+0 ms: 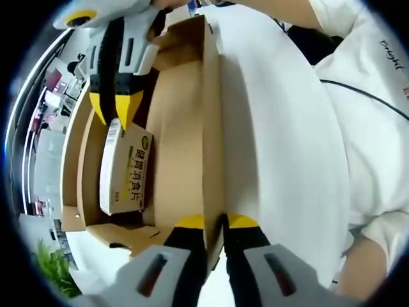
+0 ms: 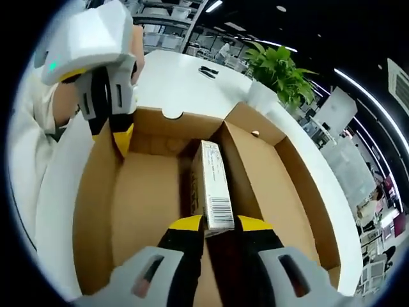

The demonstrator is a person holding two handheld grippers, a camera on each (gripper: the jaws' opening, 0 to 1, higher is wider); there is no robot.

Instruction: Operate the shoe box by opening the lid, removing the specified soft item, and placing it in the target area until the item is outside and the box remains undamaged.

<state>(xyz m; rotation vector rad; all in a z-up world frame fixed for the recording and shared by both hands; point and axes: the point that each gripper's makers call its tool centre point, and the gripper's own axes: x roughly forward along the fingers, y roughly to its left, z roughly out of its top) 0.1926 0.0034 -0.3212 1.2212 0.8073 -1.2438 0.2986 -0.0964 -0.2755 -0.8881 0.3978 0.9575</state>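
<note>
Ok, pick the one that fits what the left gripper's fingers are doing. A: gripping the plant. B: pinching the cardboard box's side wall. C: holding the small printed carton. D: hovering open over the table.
B: in the left gripper view, the left gripper has its fingers closed either side of the cardboard box's side wall.

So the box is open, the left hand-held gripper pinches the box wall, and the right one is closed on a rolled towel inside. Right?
Not quite: it is no towel. The right hand-held gripper is on a small printed carton, as the right gripper view shows. The shoe box is open, and the left hand-held gripper pinches its wall.
</note>
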